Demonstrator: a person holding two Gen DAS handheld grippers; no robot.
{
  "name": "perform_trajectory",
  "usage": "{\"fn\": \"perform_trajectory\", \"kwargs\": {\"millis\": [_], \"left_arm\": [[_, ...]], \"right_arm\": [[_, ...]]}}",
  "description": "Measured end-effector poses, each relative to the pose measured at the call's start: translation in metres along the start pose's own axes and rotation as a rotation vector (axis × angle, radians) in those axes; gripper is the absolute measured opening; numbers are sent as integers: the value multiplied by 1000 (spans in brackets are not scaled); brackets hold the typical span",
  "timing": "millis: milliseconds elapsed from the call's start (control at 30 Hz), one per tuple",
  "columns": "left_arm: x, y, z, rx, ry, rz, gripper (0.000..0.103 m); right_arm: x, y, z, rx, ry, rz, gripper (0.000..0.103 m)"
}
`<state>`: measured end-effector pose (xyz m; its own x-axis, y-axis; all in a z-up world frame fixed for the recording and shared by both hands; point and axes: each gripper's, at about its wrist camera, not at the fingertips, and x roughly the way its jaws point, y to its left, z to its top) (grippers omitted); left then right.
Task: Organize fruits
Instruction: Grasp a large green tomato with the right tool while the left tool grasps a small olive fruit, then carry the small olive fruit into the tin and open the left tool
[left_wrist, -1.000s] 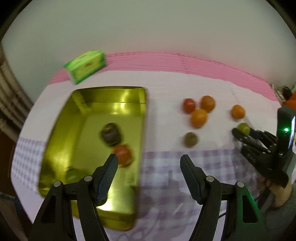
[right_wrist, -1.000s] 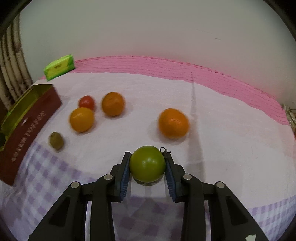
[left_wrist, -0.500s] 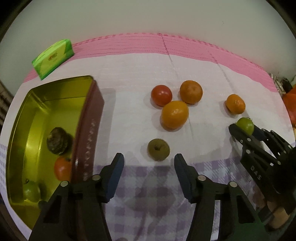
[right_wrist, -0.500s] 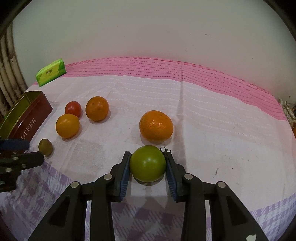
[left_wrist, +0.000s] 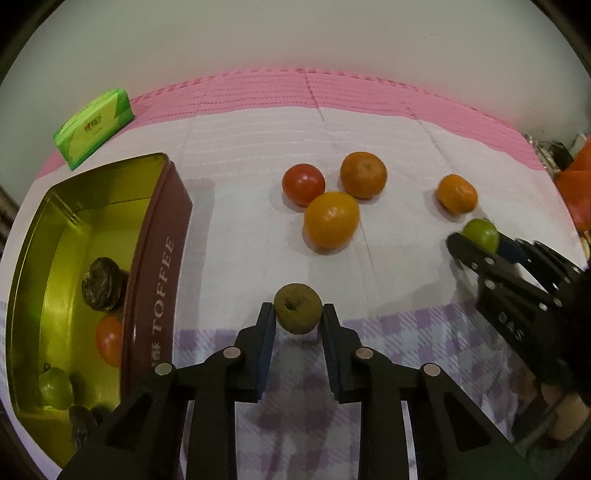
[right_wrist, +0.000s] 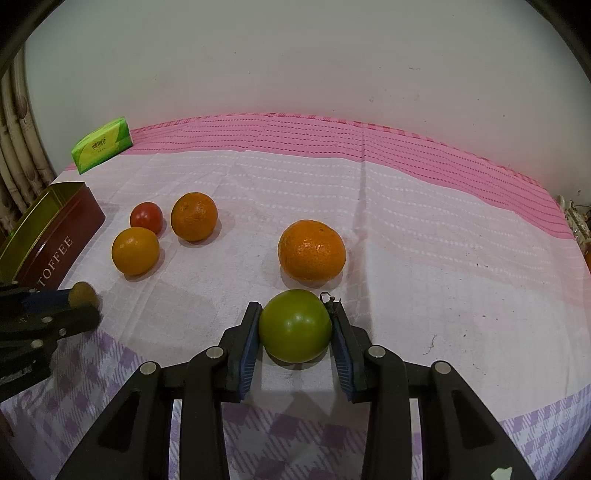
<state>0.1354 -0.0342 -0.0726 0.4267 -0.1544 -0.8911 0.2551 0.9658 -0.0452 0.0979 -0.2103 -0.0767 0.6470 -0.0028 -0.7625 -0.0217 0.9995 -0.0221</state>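
Observation:
My left gripper (left_wrist: 297, 314) is shut on a small brown-green fruit (left_wrist: 297, 308) that rests on the cloth just right of the toffee tin (left_wrist: 162, 258). The tin holds a dark fruit (left_wrist: 101, 282), a red tomato (left_wrist: 109, 339) and a green fruit (left_wrist: 55, 387). My right gripper (right_wrist: 294, 326) is shut on a green tomato (right_wrist: 294, 325) on the cloth; it also shows in the left wrist view (left_wrist: 480, 234). A red tomato (left_wrist: 303, 183), two oranges (left_wrist: 364, 174) (left_wrist: 331, 219) and a further orange (right_wrist: 312, 249) lie loose beyond.
A green tissue pack (left_wrist: 94, 127) lies at the back left on the pink strip. The wall stands close behind the table. The left gripper (right_wrist: 48, 306) shows at the left edge of the right wrist view. An orange object (left_wrist: 576, 184) sits at the far right.
My left gripper moved right from over the tin to the brown-green fruit and closed on it. My right gripper stays shut on the green tomato.

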Motion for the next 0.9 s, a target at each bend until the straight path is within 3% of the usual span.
{"fn": "perform_trajectory", "kwargs": {"millis": [200,367,600,767,900], "left_arm": [[-20,6,-8,0,-25,-49,26],[-46,21,-11,0,-64,-44,26],[-62,86,-10,-60,-86,84,26],[-56,143,-17,-141,-49,173,26],[-45,172,-27,-200,-10,202,26]], "right_arm": [[0,0,0,-1,0,-1,35],[0,0,0,-1,0,-1,34],[0,0,0,-1,0,-1,34],[0,0,0,-1,0,-1,34],[0,0,0,-1,0,-1,34]]}}
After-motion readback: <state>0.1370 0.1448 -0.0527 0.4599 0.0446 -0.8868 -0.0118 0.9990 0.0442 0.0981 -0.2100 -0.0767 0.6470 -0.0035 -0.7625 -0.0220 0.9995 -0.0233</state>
